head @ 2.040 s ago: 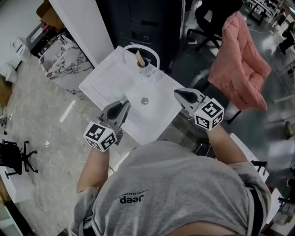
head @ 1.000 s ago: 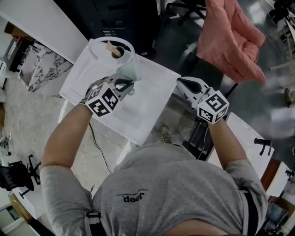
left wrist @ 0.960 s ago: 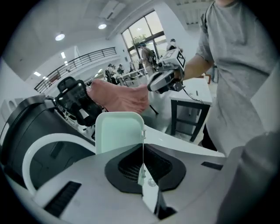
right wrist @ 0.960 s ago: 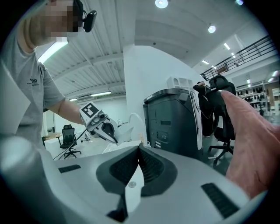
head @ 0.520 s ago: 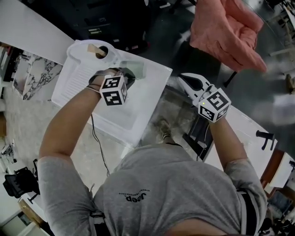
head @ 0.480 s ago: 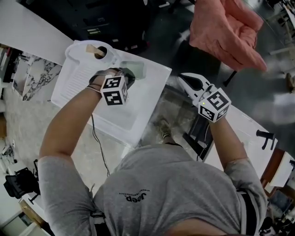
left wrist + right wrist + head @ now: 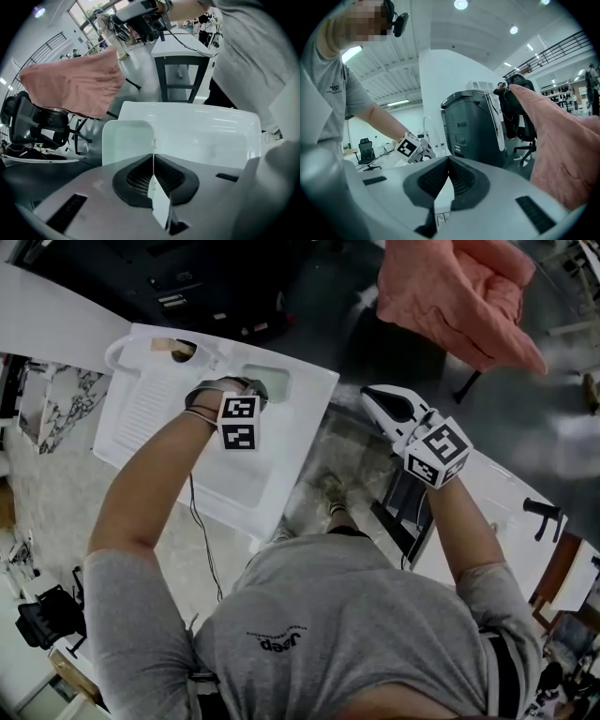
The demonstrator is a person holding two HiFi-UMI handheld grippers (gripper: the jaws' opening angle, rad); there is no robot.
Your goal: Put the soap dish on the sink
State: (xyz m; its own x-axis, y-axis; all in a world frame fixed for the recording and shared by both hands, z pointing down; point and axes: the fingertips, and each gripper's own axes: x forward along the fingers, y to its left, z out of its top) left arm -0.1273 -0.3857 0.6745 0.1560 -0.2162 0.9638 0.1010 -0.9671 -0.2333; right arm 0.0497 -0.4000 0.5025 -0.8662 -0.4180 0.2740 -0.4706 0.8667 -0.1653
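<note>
- Left gripper view: the left tongs are clamped tight on the thin rim of the soap dish. The pale green dish stands out ahead of the jaws, held by one edge.
- An edge grip suits a shallow tray, since it leaves the underside free to meet a flat surface.
- The dish hangs over one corner of the white sink. The head view puts it at the sink's far corner, on the ledge beside the basin, with the tongs pointing steeply down over it. Contact with the ledge cannot be confirmed.
- Judgement: this is the placing step and it is nearly complete. What remains is to settle the dish flat and let go.
- Risk: if the dish is released while tilted or overhanging the edge, it may slide off the sink.
- Right gripper view: the right tongs have their jaws together with nothing between them.
- They are held roughly level off the sink's right side, well apart from the dish. Judgement: parked there so as not to obstruct the placing hand.
- Surroundings: a pink cloth hangs beyond the sink, and a dark grey cabinet stands behind it. Neither bears on the task.
</note>
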